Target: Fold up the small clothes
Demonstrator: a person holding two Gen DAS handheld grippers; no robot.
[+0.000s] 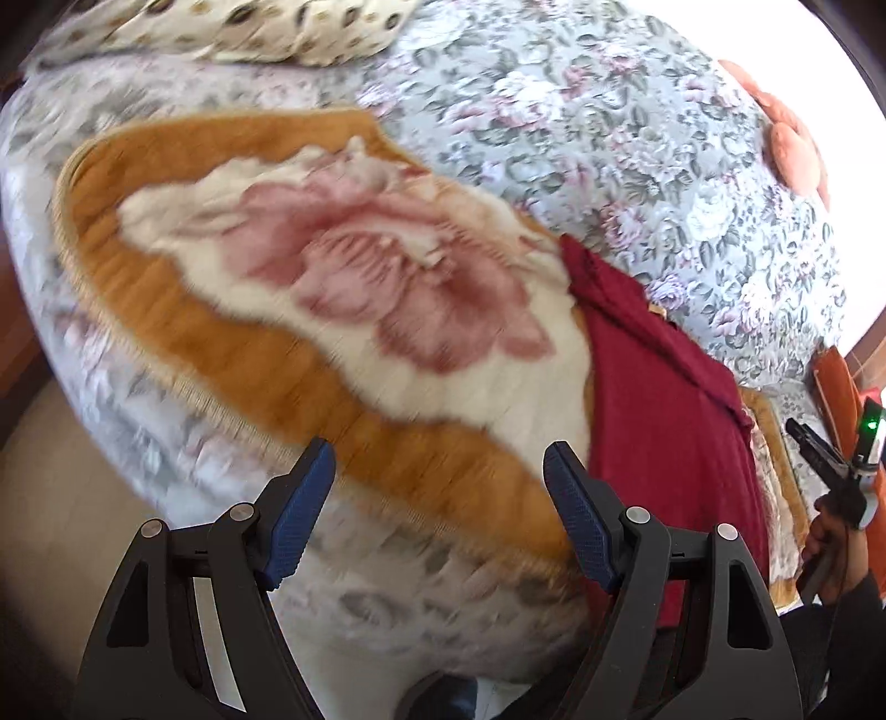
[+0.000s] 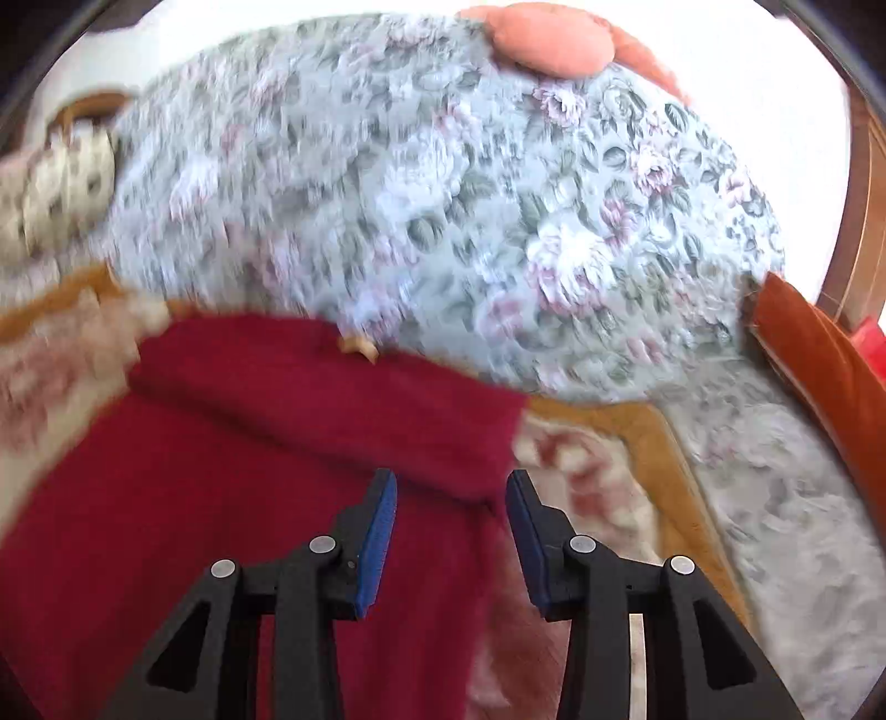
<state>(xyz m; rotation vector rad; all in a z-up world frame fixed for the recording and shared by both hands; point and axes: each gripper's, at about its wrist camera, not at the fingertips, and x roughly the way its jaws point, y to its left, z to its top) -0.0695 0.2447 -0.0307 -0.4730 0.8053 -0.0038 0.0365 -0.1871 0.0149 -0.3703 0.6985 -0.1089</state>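
Note:
A dark red garment (image 1: 664,399) lies folded on an orange-bordered blanket with a pink rose (image 1: 332,266), on the bed. My left gripper (image 1: 440,448) hovers over the blanket's near edge, left of the garment, open wide with nothing between its blue pads. In the right wrist view the red garment (image 2: 221,471) fills the lower left, its right edge running under my right gripper (image 2: 452,476). That gripper stands open above the cloth, and its pads press on nothing. The right gripper (image 1: 803,437) also shows at the far right of the left wrist view, held by a hand (image 1: 830,531).
A grey floral bedspread (image 2: 443,194) covers the bed behind the garment. A pink cushion (image 2: 554,39) sits at the far edge, a cream spotted pillow (image 1: 249,27) at the far left and an orange cushion (image 2: 819,354) at the right. Bare floor (image 1: 50,498) lies left of the bed.

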